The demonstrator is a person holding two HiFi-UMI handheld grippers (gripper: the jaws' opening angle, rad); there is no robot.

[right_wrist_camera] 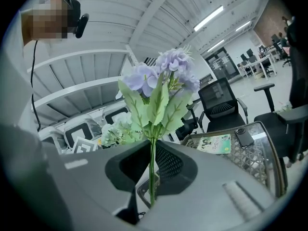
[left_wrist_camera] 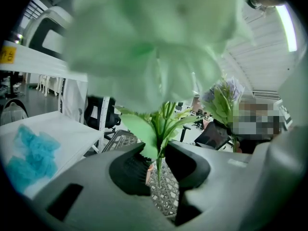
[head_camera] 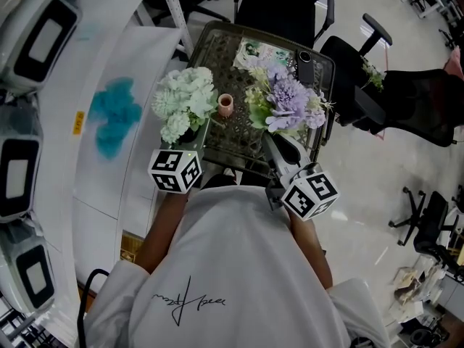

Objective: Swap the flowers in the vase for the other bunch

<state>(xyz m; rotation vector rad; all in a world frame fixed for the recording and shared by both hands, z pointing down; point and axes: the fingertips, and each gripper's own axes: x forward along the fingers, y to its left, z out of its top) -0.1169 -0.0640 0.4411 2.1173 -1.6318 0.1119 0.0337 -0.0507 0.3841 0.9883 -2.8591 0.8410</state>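
While both bunches are held up over it, the mesh table [head_camera: 217,49] is seen in front of the person. The green bunch [head_camera: 185,96] is pinched at its stems by the left gripper [left_wrist_camera: 158,160], at the table's left edge. The purple bunch [head_camera: 286,100] is clamped by its stem in the right gripper [right_wrist_camera: 151,170], over the table's right part. Between the bunches the pink vase [head_camera: 225,105] stands upright on the table; it seems empty, though its mouth is small in the head view.

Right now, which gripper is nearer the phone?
Right. The right gripper, shut on the purple bunch, is on the same side of the table as the phone; the left gripper, holding the green bunch, is at the opposite edge.
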